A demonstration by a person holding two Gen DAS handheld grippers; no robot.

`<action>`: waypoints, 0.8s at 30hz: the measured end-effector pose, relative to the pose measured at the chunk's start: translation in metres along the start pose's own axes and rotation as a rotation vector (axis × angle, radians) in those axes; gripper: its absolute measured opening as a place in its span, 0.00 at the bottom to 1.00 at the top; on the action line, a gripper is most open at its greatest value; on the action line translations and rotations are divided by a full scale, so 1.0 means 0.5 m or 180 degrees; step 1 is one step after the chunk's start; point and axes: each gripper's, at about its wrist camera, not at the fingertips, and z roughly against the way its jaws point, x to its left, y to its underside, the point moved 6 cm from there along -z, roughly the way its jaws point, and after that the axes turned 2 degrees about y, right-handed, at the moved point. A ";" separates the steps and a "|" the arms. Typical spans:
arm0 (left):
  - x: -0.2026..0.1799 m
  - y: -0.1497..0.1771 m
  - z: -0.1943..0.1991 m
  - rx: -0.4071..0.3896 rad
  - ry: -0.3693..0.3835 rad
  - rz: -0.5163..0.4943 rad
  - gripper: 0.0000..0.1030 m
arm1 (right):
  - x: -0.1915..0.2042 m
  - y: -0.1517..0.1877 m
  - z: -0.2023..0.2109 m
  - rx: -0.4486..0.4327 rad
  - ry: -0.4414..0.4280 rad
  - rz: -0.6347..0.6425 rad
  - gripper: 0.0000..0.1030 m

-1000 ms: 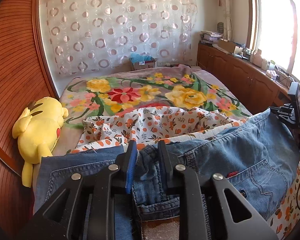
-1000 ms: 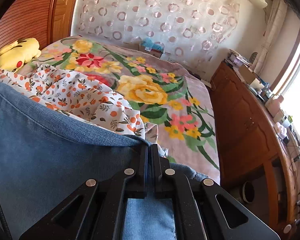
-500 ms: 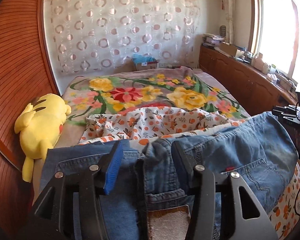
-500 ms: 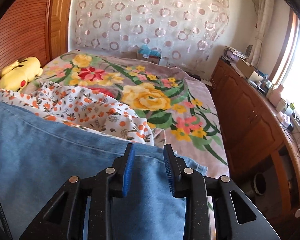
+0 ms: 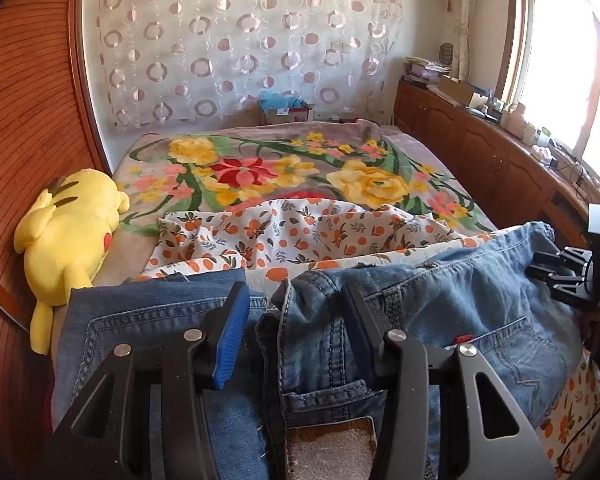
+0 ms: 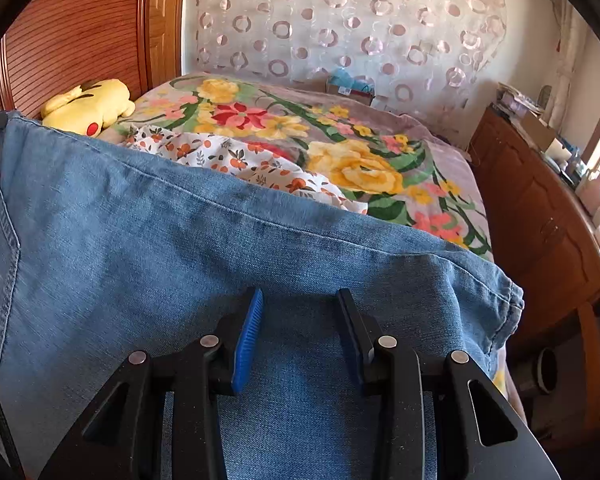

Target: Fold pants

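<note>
Jeans (image 5: 480,312): lying across the near end of the bed (image 5: 340,140), on top of an orange-print cloth (image 5: 300,232) that is spreading over the floral blanket (image 5: 284,168). Waistband end is sitting under my left gripper (image 5: 296,308), leg end under my right gripper (image 6: 300,312).

Left gripper: jaws standing apart, having just been closing a little; a raised fold of waistband is sitting between them, the right finger apparently brushing it, though I cannot be sure from this angle.

Right gripper: jaws apart, having just been opening; flat denim is lying below the gap, nothing clamped.

Yellow plush (image 5: 68,236): lying at the left edge of the bed, against the wooden panel (image 5: 24,112).

Cabinet (image 6: 540,216): running along the right side, beside the bed.
</note>
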 end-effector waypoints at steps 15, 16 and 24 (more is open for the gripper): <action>0.031 0.010 -0.012 0.0117 0.0125 0.0462 0.28 | 0.052 0.005 0.005 -0.0094 0.0172 0.0150 0.38; 0.032 0.014 -0.013 0.0141 0.0125 0.0473 0.28 | 0.053 0.005 0.005 -0.0096 0.0178 0.0156 0.38; 0.008 0.028 0.019 0.0021 0.0273 0.0440 0.04 | 0.048 0.002 0.001 -0.0100 0.0181 0.0169 0.38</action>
